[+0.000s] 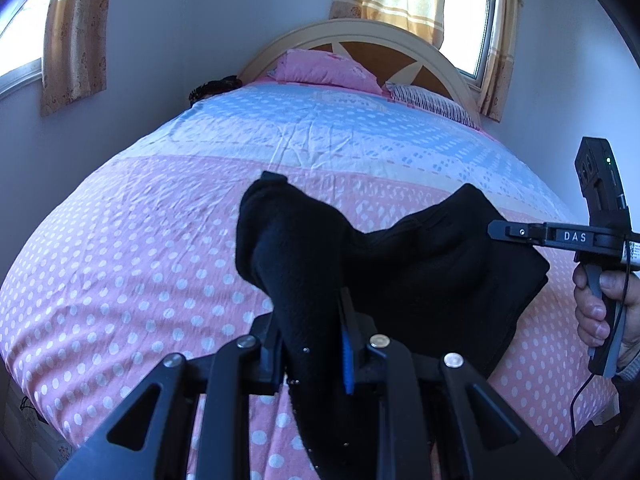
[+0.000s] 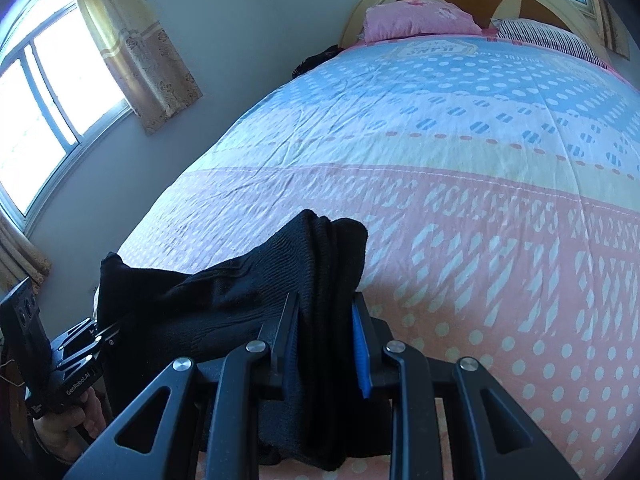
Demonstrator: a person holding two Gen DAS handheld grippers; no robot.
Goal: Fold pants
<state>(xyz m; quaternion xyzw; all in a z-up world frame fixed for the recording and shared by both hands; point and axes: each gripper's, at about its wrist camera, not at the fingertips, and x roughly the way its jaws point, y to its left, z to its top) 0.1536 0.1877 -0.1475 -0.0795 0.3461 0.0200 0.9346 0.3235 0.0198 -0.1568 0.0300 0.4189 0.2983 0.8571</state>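
The black pants (image 1: 420, 276) hang bunched between my two grippers above the pink dotted bedspread (image 1: 132, 264). My left gripper (image 1: 310, 320) is shut on one bunched end of the pants, which sticks up past the fingers. My right gripper (image 2: 326, 312) is shut on the other end of the pants (image 2: 240, 292), with several fabric layers between its fingers. The right gripper also shows in the left wrist view (image 1: 496, 229), pinching the pants' right corner. The left gripper shows at the far left of the right wrist view (image 2: 106, 334).
The bed carries a pink pillow (image 1: 324, 70) and a striped pillow (image 1: 434, 104) at the wooden headboard (image 1: 356, 36). A dark item (image 1: 214, 88) lies at the bed's far left corner. Curtained windows (image 2: 44, 112) and walls flank the bed. A hand (image 1: 600, 304) holds the right gripper's handle.
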